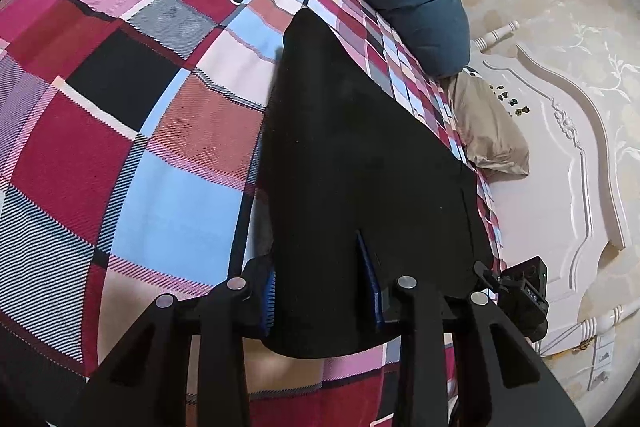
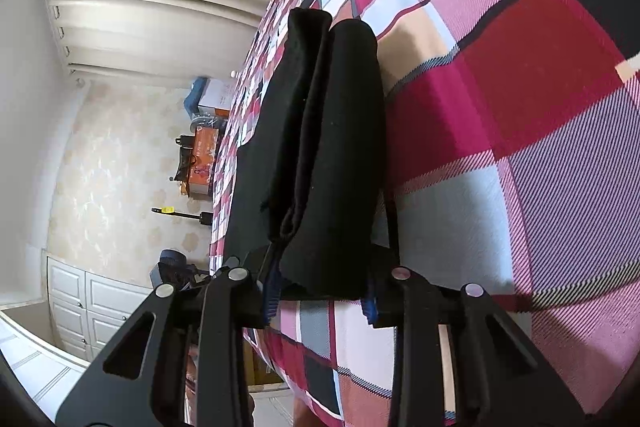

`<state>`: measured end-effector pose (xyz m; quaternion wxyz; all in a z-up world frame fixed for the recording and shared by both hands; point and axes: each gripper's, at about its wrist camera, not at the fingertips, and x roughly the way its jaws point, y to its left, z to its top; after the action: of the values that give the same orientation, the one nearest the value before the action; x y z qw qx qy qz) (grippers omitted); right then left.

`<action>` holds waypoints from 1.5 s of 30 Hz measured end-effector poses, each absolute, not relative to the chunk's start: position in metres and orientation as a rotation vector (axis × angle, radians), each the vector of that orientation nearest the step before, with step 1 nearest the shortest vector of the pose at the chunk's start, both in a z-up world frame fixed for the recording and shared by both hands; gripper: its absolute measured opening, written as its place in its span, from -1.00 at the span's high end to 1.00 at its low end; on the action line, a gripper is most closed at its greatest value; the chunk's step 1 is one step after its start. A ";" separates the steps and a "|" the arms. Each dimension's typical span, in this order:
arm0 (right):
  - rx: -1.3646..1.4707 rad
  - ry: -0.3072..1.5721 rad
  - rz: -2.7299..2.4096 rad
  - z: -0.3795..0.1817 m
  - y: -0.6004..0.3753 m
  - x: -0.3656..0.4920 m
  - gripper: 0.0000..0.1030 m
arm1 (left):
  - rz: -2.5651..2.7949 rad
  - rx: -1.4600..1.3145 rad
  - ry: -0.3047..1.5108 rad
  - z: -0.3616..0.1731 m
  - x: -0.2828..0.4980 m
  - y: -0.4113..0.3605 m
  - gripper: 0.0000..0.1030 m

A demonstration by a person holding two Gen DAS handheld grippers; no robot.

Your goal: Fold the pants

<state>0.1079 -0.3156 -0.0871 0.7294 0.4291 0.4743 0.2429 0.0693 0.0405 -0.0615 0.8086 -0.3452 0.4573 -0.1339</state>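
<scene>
black pants (image 1: 360,155) in both claws over plaid bedspread (image 1: 132,107)

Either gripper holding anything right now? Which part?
Both hold the black pants. The left gripper is shut on a flat edge of the cloth; the right gripper clamps the bunched, folded end. Which part of the pants each is cannot be told.

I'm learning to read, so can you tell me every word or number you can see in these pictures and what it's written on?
None can be read for sure.
Black device beside the pants: small pale marks, too blurred to read.
White box past the plaid bed cover: printing too small.
Orange box: printing too small.
</scene>
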 end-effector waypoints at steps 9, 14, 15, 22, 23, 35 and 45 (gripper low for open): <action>0.944 1.046 0.539 -0.087 -0.316 0.105 0.41 | -0.287 -0.727 0.983 -0.061 0.067 0.038 0.33; 0.946 1.050 0.545 -0.089 -0.317 0.100 0.41 | -0.289 -0.728 0.985 -0.061 0.063 0.037 0.33; 0.946 1.050 0.546 -0.089 -0.318 0.098 0.41 | -0.289 -0.728 0.985 -0.061 0.064 0.038 0.33; 0.942 1.062 0.557 -0.089 -0.321 0.093 0.41 | -0.293 -0.738 0.987 -0.063 0.055 0.037 0.33; 0.942 1.064 0.558 -0.089 -0.321 0.093 0.41 | -0.293 -0.740 0.988 -0.063 0.055 0.037 0.33; 0.941 1.079 0.574 -0.090 -0.326 0.085 0.41 | -0.291 -0.741 0.992 -0.064 0.033 0.034 0.33; 0.932 1.087 0.583 -0.091 -0.329 0.079 0.41 | -0.296 -0.752 0.987 -0.067 0.022 0.035 0.33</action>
<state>0.0790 -0.3291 -0.0915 0.7160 0.4209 0.4908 0.2632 0.0218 0.0354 -0.0674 0.8034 -0.3508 0.4608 -0.1382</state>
